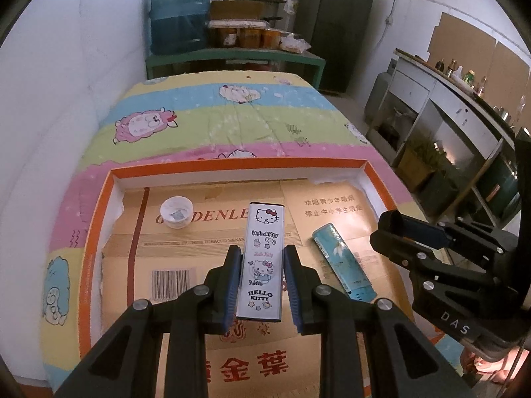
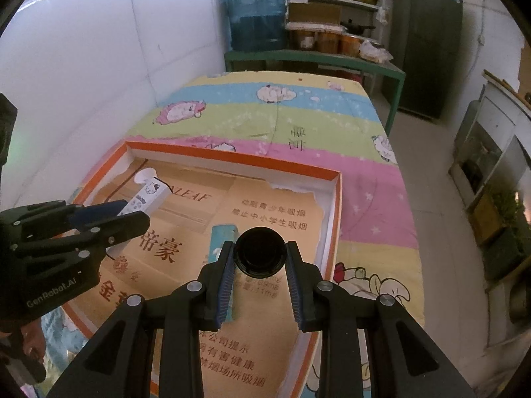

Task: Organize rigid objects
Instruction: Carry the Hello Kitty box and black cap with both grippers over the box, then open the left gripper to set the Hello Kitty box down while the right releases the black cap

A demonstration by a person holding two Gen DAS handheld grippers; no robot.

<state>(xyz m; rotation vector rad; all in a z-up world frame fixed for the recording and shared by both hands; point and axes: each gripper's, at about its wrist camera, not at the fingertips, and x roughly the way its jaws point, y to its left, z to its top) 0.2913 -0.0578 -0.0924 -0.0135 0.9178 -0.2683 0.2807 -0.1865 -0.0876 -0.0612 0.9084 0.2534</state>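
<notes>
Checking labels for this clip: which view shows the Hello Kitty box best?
Left wrist: the Hello Kitty box faces the camera between the left claw, print readable. Right wrist shows only its far end, small, past that claw.

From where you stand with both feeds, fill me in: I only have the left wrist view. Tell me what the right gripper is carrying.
Observer: The right gripper is shut on a black round container, its dark open mouth facing the camera.
Operator: Tell me what lies under it.
Observer: The teal box lies flat on the cardboard directly beneath and behind that gripper's left finger, inside the orange-rimmed tray.
Operator: Report how my own load looks from that side.
Observer: The left gripper holds the Hello Kitty box tilted upward over the tray's far left corner, a thin dark cord trailing from it.
</notes>
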